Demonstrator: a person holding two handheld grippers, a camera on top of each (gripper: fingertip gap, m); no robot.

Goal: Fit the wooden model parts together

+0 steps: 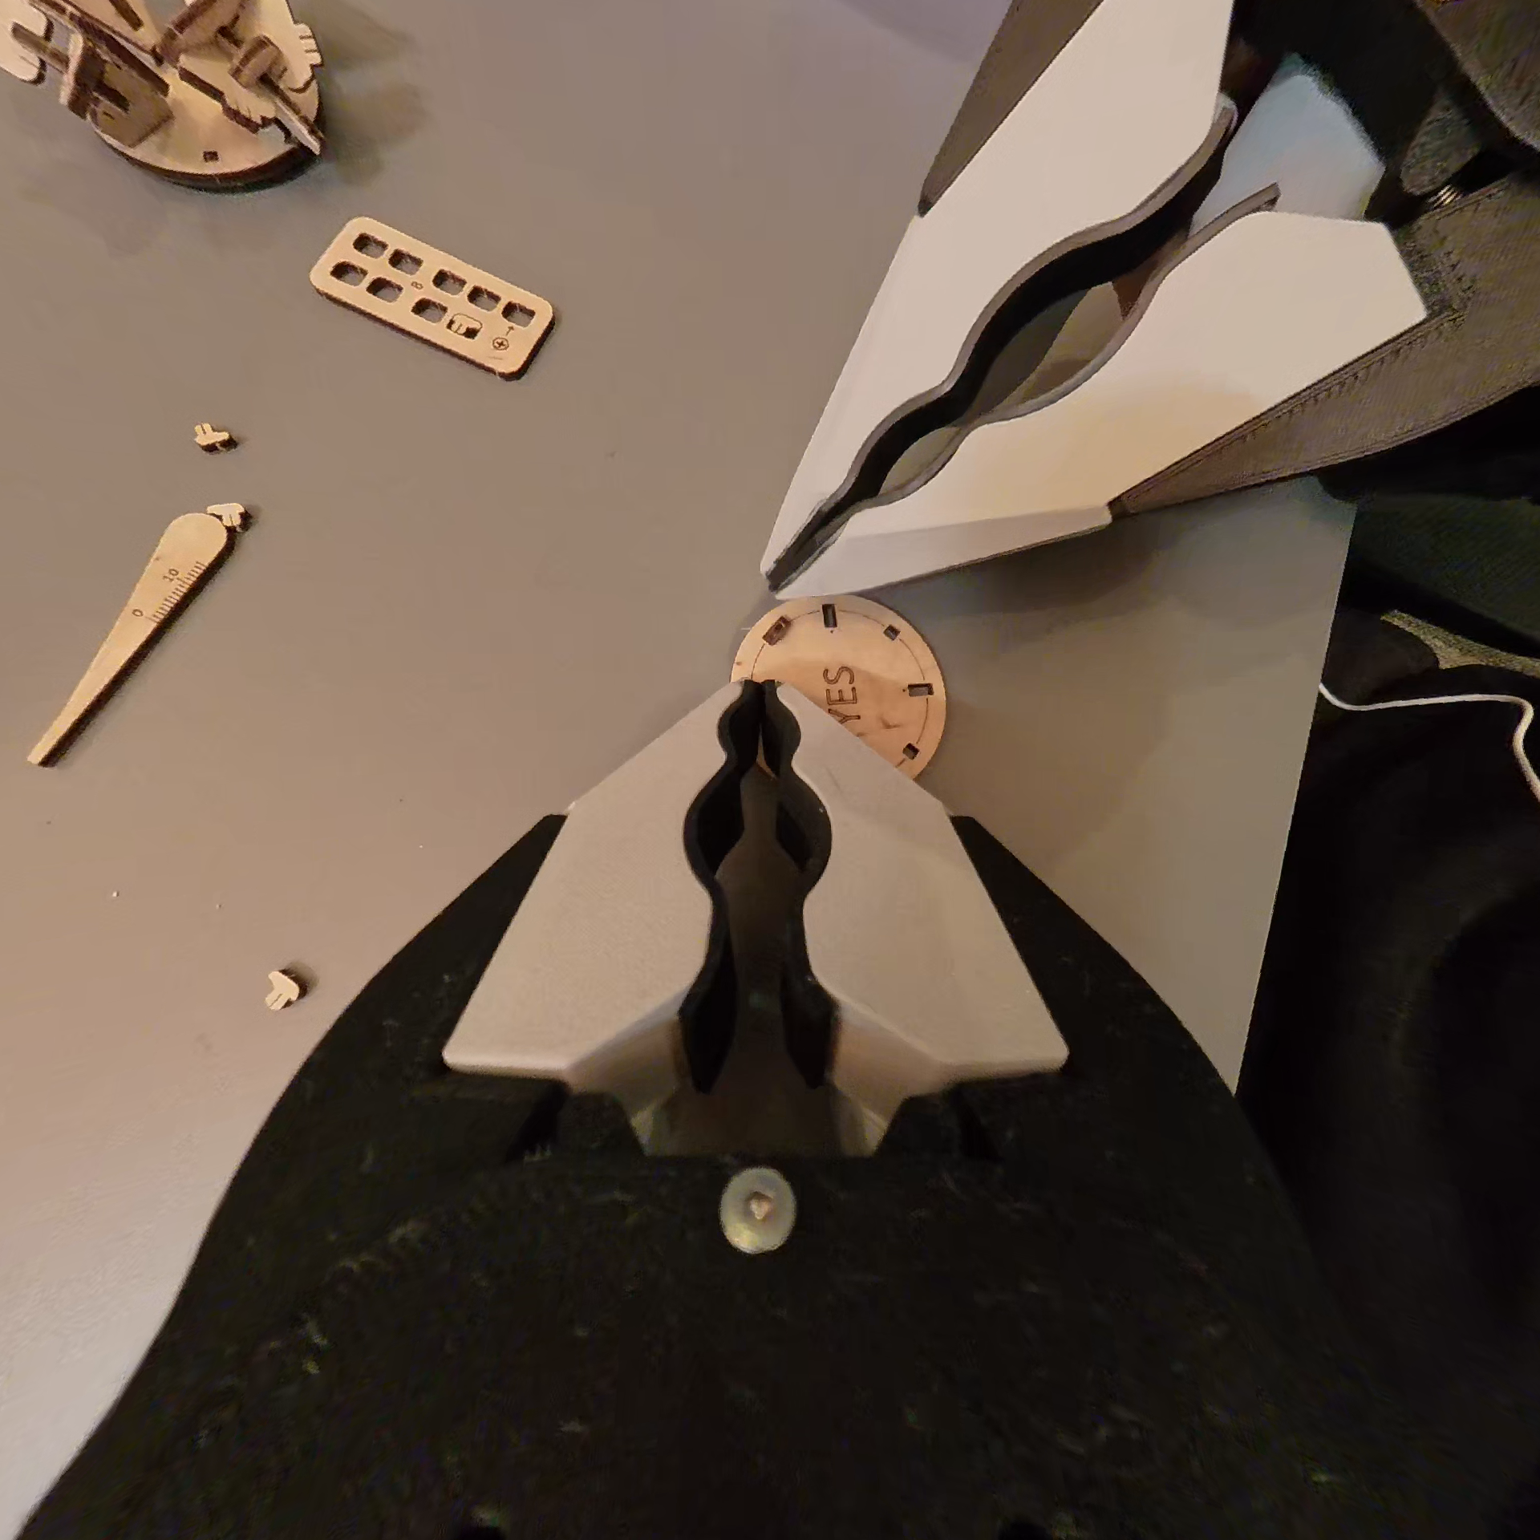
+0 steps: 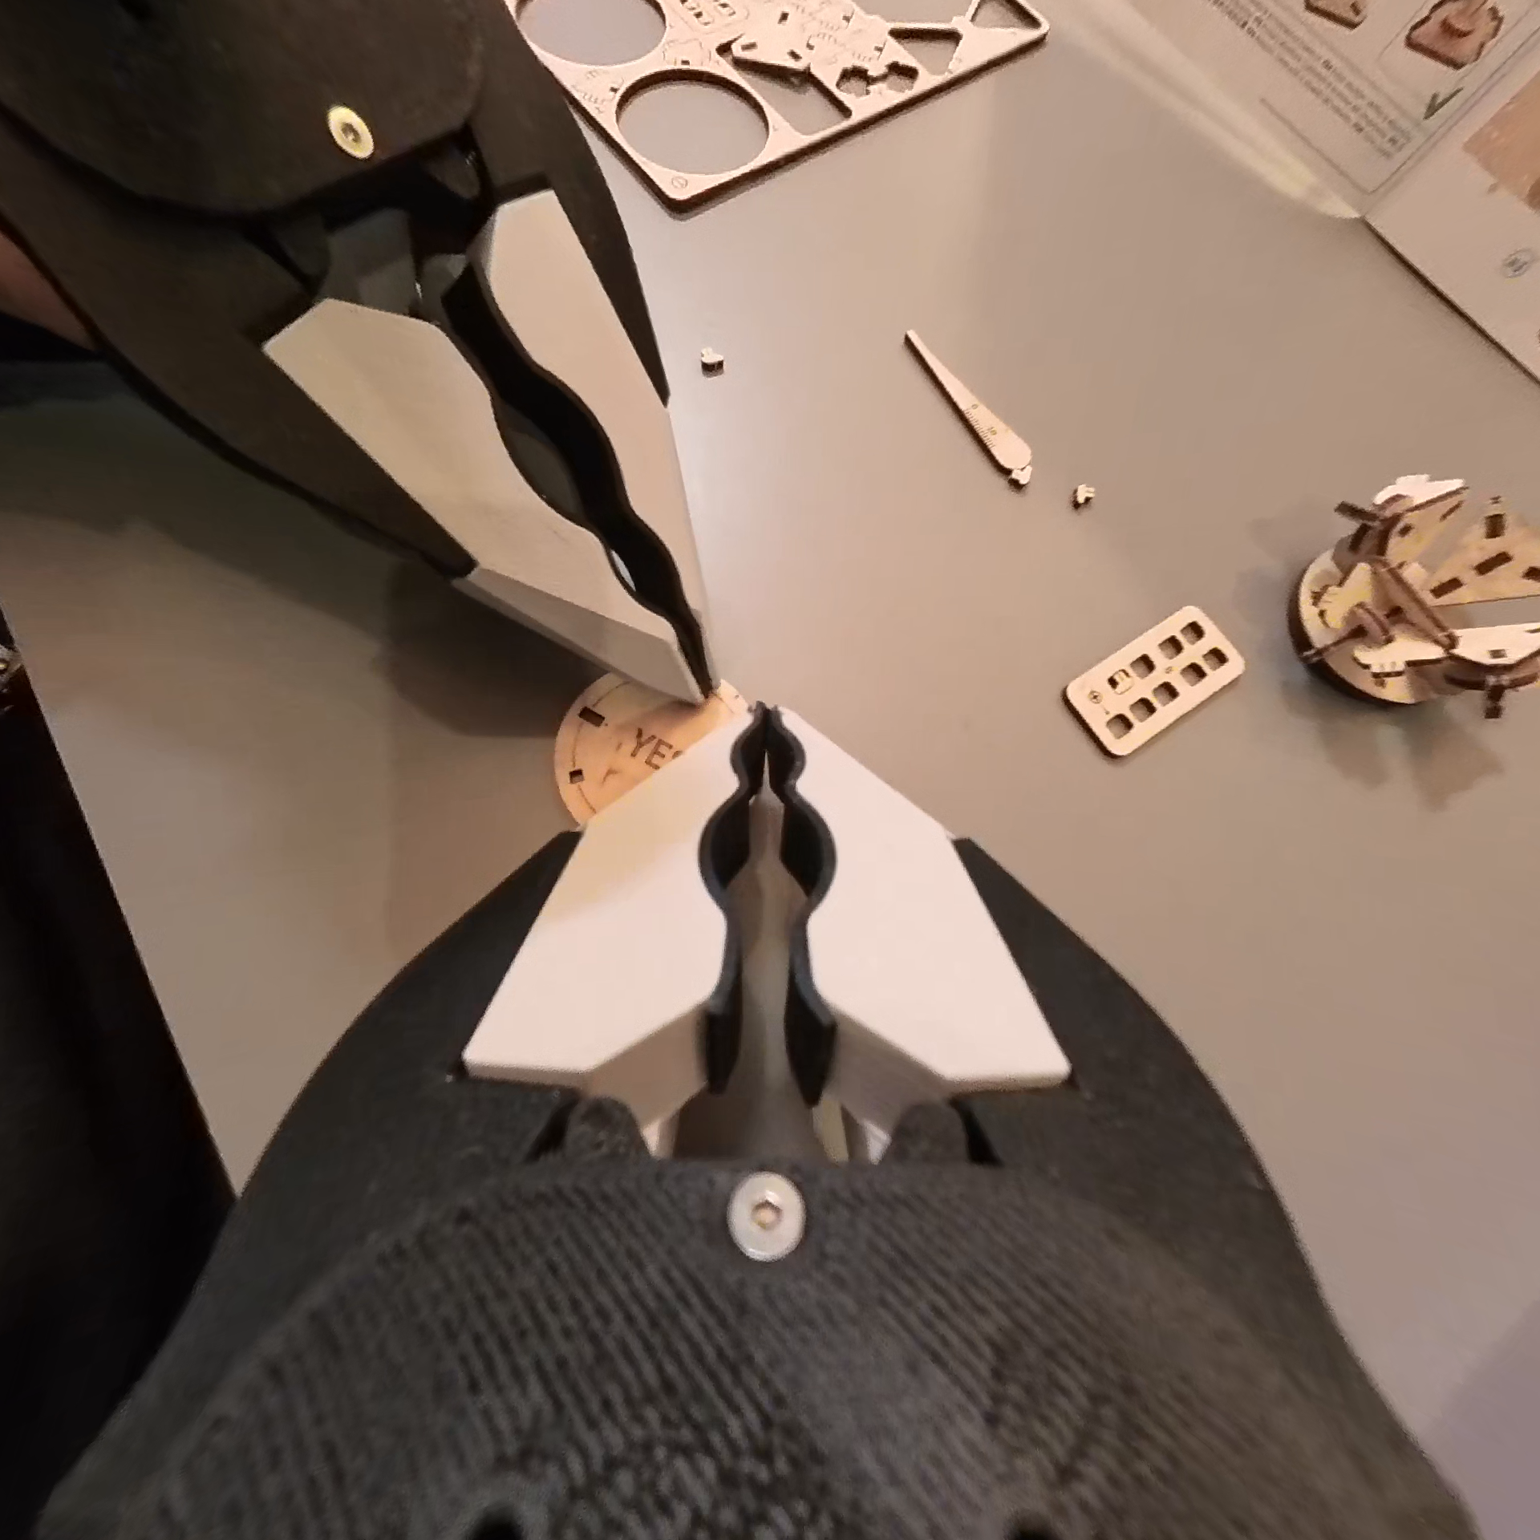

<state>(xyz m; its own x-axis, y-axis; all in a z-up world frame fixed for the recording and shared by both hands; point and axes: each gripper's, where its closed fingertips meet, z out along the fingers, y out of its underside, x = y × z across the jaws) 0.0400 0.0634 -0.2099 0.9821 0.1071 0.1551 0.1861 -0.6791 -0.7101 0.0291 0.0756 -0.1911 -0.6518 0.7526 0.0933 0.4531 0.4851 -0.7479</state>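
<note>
My left claw (image 1: 762, 685) is closed, its black wavy pads meeting at the tips with nothing between them, the tips pressed down on the near-left rim of a round, pale plywood disc (image 1: 867, 675) with small rectangular slots around its edge and engraved lettering. My right claw (image 2: 765, 710) is closed too, pads together at the tips, and comes down at the opposite rim of the same disc (image 2: 612, 742); from the left wrist view its tips (image 1: 779, 575) sit just at the disc's far edge, and whether they pinch the wood or only touch it I cannot tell. The disc lies flat on the grey table (image 1: 517, 750), close to the table's right-hand edge (image 1: 1287, 833) (beyond it only dark cloth and a thin white cable (image 1: 1492, 717)). To the left the table opens out: a tapered wooden pointer with a scale (image 1: 133, 633), a small rectangular wooden plate pierced with square holes (image 1: 432, 310), and three tiny wooden pegs (image 1: 215, 437) (image 1: 228, 514) (image 1: 285, 988) lie well apart from the disc, with bare grey surface between. A partly built wooden model on a round base (image 1: 192, 92) stands at the far left corner. In the right wrist view a laser-cut wooden sheet with round cut-outs (image 2: 750, 100) and a printed instruction sheet (image 2: 1417, 125) lie along the far side.
</note>
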